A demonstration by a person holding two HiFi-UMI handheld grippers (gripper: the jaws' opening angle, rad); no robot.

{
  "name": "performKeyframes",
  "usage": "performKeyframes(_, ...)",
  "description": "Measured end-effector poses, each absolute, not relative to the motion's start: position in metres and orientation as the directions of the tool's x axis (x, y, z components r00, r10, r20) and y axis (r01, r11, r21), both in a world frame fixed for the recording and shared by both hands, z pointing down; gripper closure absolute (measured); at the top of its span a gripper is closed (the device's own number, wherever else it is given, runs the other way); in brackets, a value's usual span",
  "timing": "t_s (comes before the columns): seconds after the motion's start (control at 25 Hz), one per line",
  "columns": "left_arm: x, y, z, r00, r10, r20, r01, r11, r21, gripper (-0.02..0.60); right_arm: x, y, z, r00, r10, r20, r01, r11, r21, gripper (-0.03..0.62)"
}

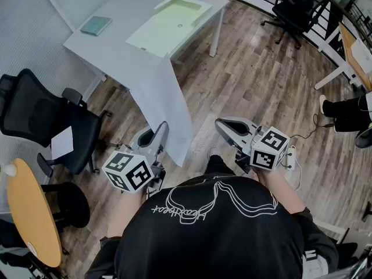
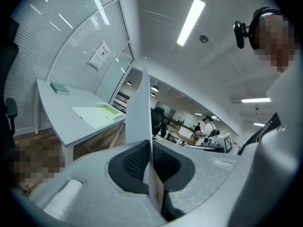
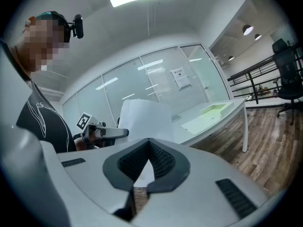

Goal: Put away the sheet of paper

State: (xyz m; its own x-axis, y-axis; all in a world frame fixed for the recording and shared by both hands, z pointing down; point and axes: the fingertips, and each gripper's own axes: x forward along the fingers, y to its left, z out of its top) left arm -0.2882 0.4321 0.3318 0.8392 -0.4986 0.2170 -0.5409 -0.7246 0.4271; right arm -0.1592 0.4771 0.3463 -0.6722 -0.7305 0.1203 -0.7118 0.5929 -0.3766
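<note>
The left gripper [image 1: 156, 135] is clamped on the sheet of paper [image 1: 165, 103], held up in front of the desk [image 1: 116, 48]. The right gripper [image 1: 225, 127], also in front of the desk, is closed and empty.

Wood plank floor [image 1: 250, 80]. White table [image 1: 116, 54] far left. Black office chair [image 1: 40, 121] near left, beside a round yellow table [image 1: 26, 214]. Second black chair [image 1: 296, 4] far right. Glass walls with blinds [image 2: 71, 46], ceiling strip light [image 2: 191, 21] on.

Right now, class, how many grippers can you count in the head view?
2. The left gripper, lower left, is shut on the sheet of paper; the right gripper, lower right, holds nothing. None hidden.
</note>
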Motion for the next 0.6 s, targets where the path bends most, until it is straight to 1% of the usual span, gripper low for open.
performKeyframes(0.32, -0.271, 0.436, 0.333, 0.845, -0.484, 0.228, -0.533, -0.731, 0.426, 0.571, -0.147, 0.483, 0.343, -0.67, -0.733, 0.115, -0.715, 0.597, -0.364, 0.585)
performKeyframes(0.6, -0.251, 0.42, 0.347, 0.842, -0.469, 0.267, -0.54, -0.713, 0.448, 0.571, -0.129, 0.472, 0.348, -0.664, -0.744, 0.079, -0.702, 0.583, -0.41, 0.585)
